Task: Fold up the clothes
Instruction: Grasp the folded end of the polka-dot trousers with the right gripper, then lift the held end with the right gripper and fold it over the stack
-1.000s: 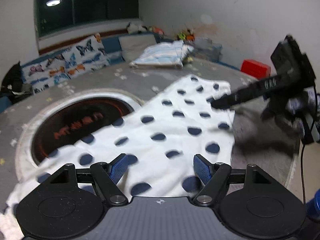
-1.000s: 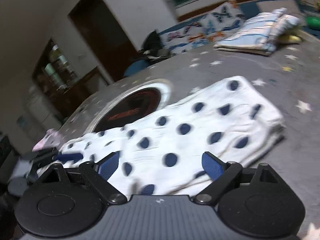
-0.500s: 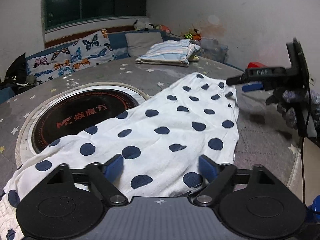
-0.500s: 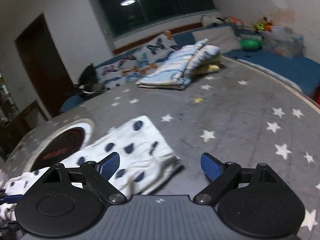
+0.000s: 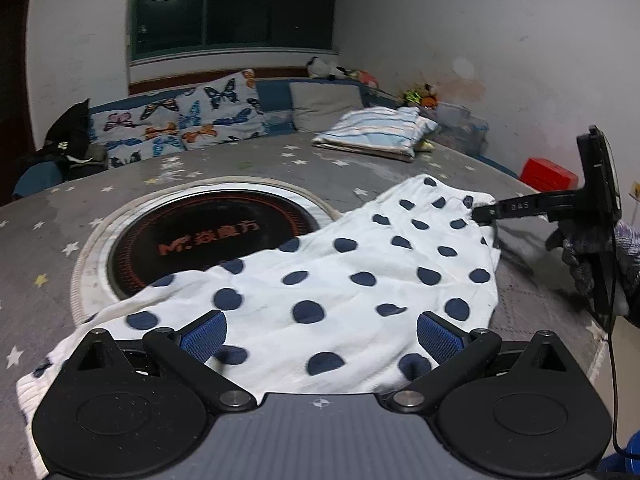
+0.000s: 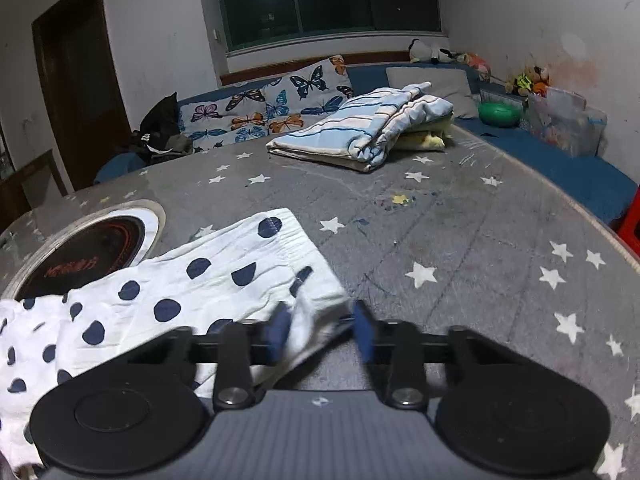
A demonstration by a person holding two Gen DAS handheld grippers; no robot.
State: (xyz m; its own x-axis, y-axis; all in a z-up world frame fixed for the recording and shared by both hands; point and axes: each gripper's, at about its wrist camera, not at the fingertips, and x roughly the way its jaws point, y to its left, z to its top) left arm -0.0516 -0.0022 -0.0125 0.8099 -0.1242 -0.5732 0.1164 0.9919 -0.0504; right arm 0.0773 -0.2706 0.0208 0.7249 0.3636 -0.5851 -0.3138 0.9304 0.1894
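A white garment with navy polka dots (image 5: 340, 280) lies spread on the grey star-patterned table, partly over a round black cooktop (image 5: 208, 232). My left gripper (image 5: 320, 336) is open, its blue pads over the garment's near edge. My right gripper (image 6: 322, 330) is closing on the garment's right corner (image 6: 316, 308), cloth between its blue pads. In the left wrist view the right gripper (image 5: 486, 215) reaches the garment's far right corner, held by a gloved hand (image 5: 592, 256).
A folded blue-striped blanket (image 6: 360, 132) lies at the table's far side. A butterfly-print sofa (image 5: 176, 124) runs behind. A red box (image 5: 548, 174) sits at the right, beyond the table's curved edge (image 6: 560, 196). A green bowl (image 6: 500, 114) sits on the bench.
My right gripper came back to the garment's right corner and narrowed its jaws around the cloth. My left gripper stayed open over the near edge.
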